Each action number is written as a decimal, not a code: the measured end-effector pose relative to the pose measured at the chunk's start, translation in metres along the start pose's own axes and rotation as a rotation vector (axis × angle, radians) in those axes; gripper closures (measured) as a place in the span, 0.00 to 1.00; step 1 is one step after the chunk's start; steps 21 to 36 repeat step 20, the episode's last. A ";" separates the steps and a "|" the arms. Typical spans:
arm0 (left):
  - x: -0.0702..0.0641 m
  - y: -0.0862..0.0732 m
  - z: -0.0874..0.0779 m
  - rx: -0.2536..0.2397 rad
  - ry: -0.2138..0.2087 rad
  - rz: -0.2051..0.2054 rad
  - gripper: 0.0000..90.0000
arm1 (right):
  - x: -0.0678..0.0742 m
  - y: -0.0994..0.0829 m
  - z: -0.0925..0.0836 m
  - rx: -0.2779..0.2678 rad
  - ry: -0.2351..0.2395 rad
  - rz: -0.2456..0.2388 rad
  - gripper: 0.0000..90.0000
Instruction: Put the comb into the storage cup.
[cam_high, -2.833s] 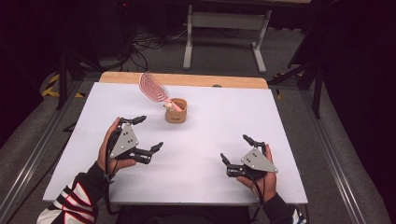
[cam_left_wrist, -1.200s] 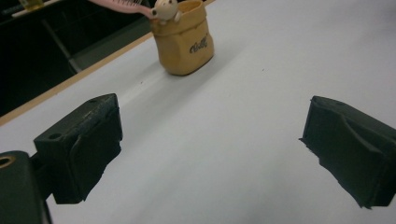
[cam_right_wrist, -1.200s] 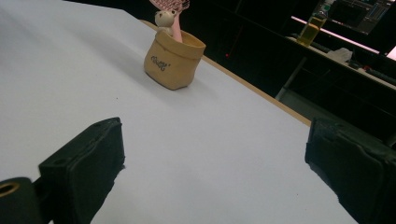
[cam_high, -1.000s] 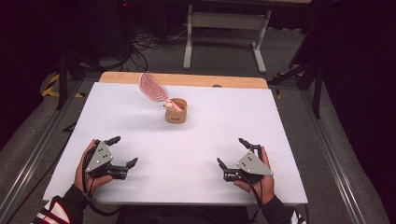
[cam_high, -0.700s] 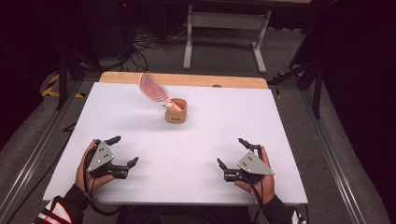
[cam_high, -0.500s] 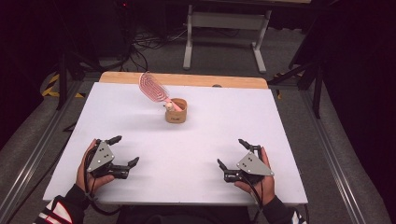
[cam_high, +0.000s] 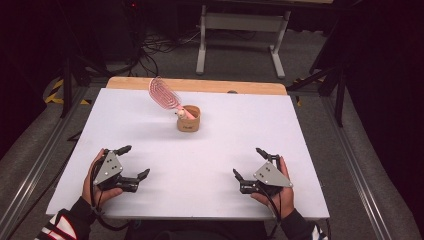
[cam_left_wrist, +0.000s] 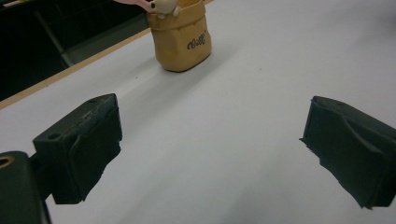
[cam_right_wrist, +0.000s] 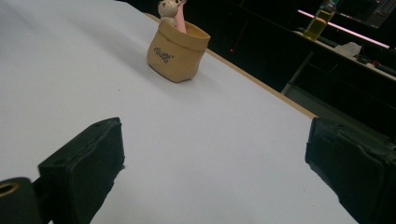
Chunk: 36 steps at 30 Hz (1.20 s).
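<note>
A small tan cup (cam_high: 188, 119) (cam_left_wrist: 181, 40) (cam_right_wrist: 177, 51) stands upright on the white table (cam_high: 215, 135), toward the far middle. A pink hairbrush (cam_high: 164, 93) leans out of it to the left, handle down in the cup, with a small pale figure on the handle (cam_right_wrist: 168, 9). My left gripper (cam_high: 134, 161) rests near the table's front left, open, with nothing between its pads (cam_left_wrist: 79, 145). My right gripper (cam_high: 249, 162) rests near the front right, open too, and its pads (cam_right_wrist: 84, 164) hold nothing. Both point toward the cup from well short of it.
A wooden strip (cam_high: 200, 85) runs along the table's far edge. Behind it stand a grey metal frame (cam_high: 242, 27) and cables on the floor. Metal rails (cam_high: 30, 175) flank the table. A yellowish bottle (cam_right_wrist: 320, 18) sits on a dark shelf beyond.
My left gripper has pulled back toward the front left edge since 2.8 s ago. In the last second both grippers have barely moved. The cup and brush have stayed put.
</note>
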<state>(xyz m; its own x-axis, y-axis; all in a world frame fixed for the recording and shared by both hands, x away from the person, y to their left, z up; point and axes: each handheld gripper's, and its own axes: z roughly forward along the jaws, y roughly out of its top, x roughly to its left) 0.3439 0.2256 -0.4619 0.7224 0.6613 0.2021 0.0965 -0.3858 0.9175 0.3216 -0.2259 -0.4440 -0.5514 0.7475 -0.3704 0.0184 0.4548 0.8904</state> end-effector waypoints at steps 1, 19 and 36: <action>0.000 0.000 0.000 0.000 0.001 0.002 0.06 | 0.000 0.000 0.000 0.003 0.000 -0.002 0.06; -0.001 0.002 0.001 0.010 0.011 -0.006 0.06 | -0.004 -0.004 0.001 0.005 -0.009 0.021 0.06; -0.001 0.002 0.001 0.010 0.011 -0.006 0.06 | -0.004 -0.004 0.001 0.005 -0.009 0.021 0.06</action>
